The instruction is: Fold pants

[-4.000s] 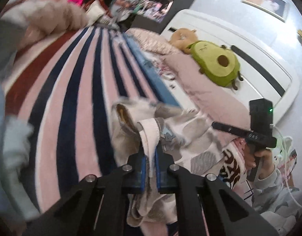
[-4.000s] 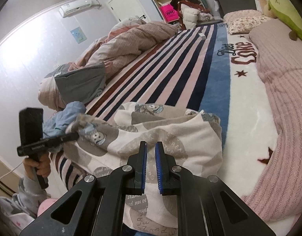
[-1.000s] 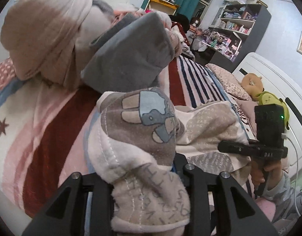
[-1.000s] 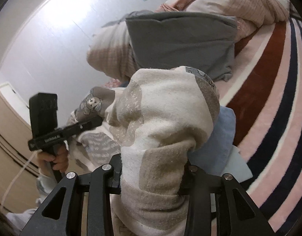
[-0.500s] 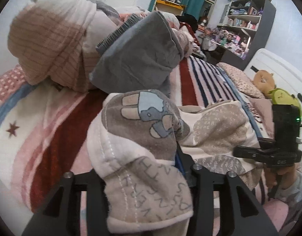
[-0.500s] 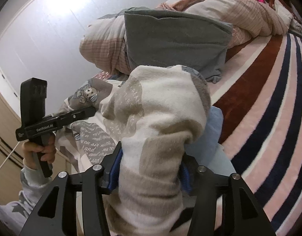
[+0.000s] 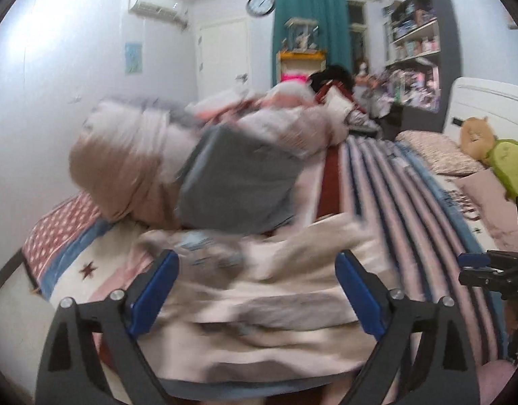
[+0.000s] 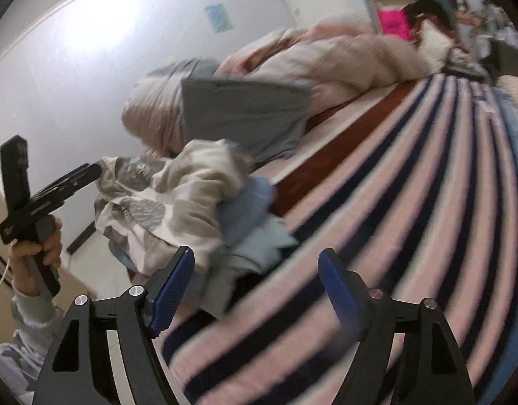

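The cream and grey printed pants [image 7: 276,290] lie bunched on the bed, blurred, just in front of my left gripper [image 7: 255,256]. Its jaws are opening wide; the cloth sits between and below the blue pads [image 7: 151,290], which do not press on it. In the right wrist view the pants [image 8: 168,199] rest on a pile of light blue clothes [image 8: 249,212] at the bed's edge. My right gripper [image 8: 257,260] hovers over the striped blanket [image 8: 410,202], its jaws opening with nothing between them. A hand [image 8: 39,249] holds the left gripper [image 8: 66,182] beside the pants.
A rolled pink duvet [image 7: 124,168] and a grey cushion [image 7: 238,185] lie behind the pants. An avocado plush [image 7: 508,165] and a pink pillow sit by the white headboard at right. A shelf [image 7: 421,44] and teal curtain stand at the back wall.
Both grippers have let go of the pants, spread their jaws and pulled back and up. The pants now lie on the bed over the blue clothes.
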{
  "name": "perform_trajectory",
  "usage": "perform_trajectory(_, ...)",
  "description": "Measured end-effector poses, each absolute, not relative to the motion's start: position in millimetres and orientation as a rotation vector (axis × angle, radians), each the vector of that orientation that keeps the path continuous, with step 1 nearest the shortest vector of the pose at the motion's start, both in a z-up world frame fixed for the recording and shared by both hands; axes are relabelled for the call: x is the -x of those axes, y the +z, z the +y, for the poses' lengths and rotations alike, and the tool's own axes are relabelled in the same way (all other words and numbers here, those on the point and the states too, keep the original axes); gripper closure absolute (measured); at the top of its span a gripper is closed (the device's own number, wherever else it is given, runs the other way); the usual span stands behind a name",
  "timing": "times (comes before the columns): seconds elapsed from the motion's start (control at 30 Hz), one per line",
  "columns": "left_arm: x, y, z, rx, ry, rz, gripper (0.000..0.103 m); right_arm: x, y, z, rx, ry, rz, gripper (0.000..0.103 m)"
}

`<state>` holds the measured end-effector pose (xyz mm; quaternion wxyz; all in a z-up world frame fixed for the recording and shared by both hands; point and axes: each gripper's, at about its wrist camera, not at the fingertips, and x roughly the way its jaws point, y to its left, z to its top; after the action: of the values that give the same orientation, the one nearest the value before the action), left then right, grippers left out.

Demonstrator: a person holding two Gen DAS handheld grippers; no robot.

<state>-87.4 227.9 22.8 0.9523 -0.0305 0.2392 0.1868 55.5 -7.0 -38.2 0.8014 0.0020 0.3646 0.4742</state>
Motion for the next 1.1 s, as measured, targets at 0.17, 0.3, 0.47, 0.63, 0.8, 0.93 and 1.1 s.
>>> perform_trajectory(0.17,74.4,31.7,145.4,0.063,0.242,0.381,0.009,-31.1,-20.4,-90.7,0.014,0.859,0.640,0.021)
perform_trajectory(0.3,58.9,25.4,80.0,0.056,0.133,0.338,0.009,-2.1,-13.9,-149.4,0.060,0.732,0.535,0.017)
perform_trajectory(0.47,43.4,13.2,12.0,0.032,0.049,0.321,0.008,29.2,-13.9,-198.7,0.100,0.596,0.433,0.006)
perform_trajectory(0.63,37.6,-0.1,-14.4,0.049,0.037,0.340,0.008,49.1,-13.2,-221.7,0.127,0.506,0.355,0.002)
perform_trajectory(0.8,35.1,-5.1,-18.9,0.032,0.053,0.359,0.008,52.5,-13.5,-227.8,0.110,0.504,0.332,0.002)
perform_trajectory(0.93,39.8,-5.2,-13.6,0.041,0.063,0.358,0.008,51.2,-14.5,-224.3,0.105,0.513,0.327,0.002)
perform_trajectory(1.1,44.5,-4.3,-6.0,0.037,0.087,0.354,0.008,50.4,-12.7,-219.0,0.098,0.532,0.322,0.002)
